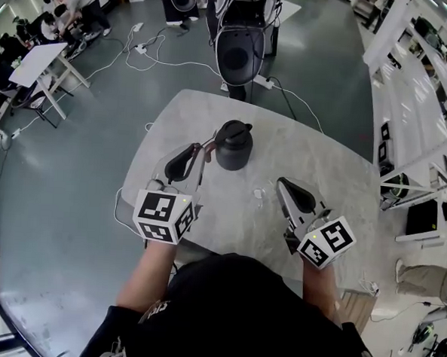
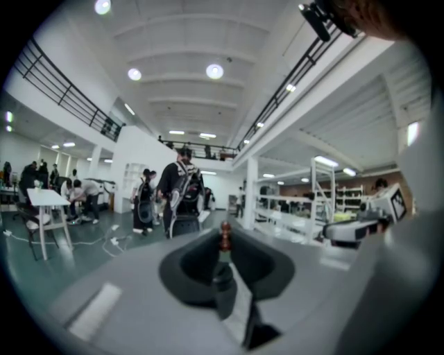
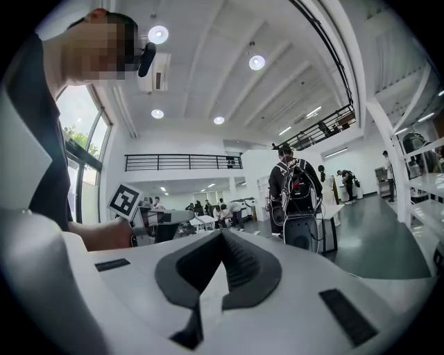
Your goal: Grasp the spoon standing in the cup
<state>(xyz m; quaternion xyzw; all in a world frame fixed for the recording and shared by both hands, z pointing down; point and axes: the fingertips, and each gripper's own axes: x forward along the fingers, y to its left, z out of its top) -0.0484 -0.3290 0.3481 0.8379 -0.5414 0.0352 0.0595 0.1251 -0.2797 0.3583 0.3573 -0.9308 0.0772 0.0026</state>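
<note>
The person's right gripper (image 1: 283,185) (image 3: 222,234) is hovering over the pale grey marbled tabletop (image 1: 322,169) with its jaws pressing together and gripping nothing. The left gripper (image 1: 202,153) (image 2: 223,252) is tilting upward, and its jaws are standing narrow, clamping on the thin dark-handled spoon with a brown tip (image 1: 209,144) (image 2: 225,238). That tip is poking out just past the ends of the left jaws. Just beyond and to the right of the left jaws, the black rounded cup (image 1: 233,146) is standing upright on the tabletop, well to the left of the right jaws. Whether the spoon's lower end is sitting inside the cup I cannot tell. Far beyond both jaws, past the tabletop's far edge, a black wheeled machine (image 1: 239,54) is standing on the grey floor (image 1: 91,128).
</note>
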